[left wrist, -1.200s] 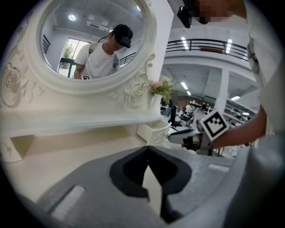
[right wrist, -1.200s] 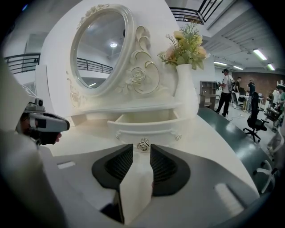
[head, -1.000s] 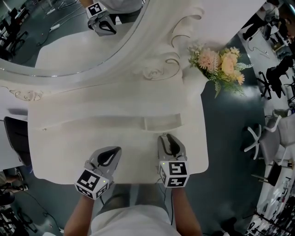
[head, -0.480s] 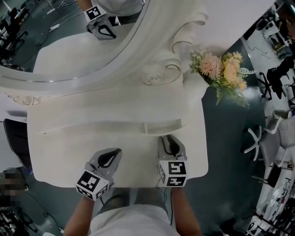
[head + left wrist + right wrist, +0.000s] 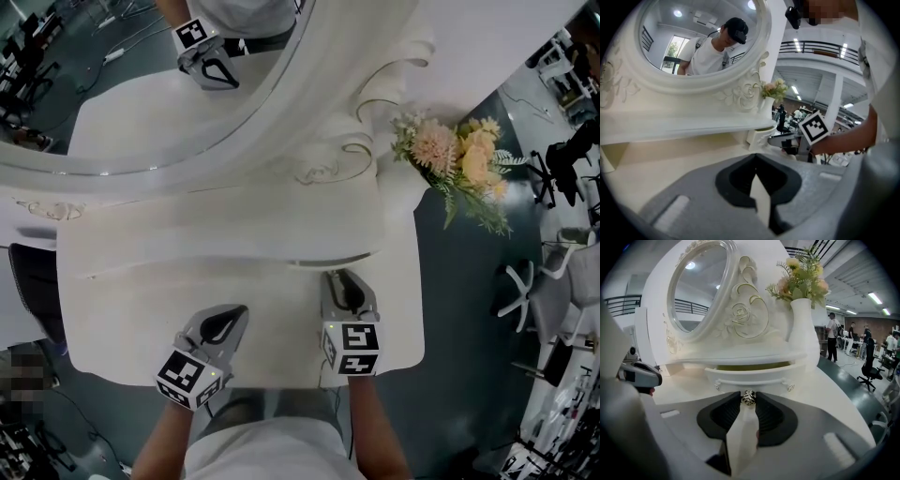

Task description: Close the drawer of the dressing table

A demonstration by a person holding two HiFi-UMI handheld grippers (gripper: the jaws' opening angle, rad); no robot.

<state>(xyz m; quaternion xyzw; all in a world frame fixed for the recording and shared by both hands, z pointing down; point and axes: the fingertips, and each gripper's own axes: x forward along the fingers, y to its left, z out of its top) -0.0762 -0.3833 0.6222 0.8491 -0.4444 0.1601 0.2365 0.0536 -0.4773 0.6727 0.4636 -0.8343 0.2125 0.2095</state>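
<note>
The drawer has slid farther in, down to a thin slit, with the right gripper pinching its knob; the left gripper sits closed and empty.

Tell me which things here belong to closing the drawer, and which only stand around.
Belong:
white dressing-table drawer, slightly open
small metal knob on its front
right gripper, fingers shut on that knob

Only around:
left gripper, shut and empty
white vase of pink and yellow flowers
oval white-framed mirror
</note>
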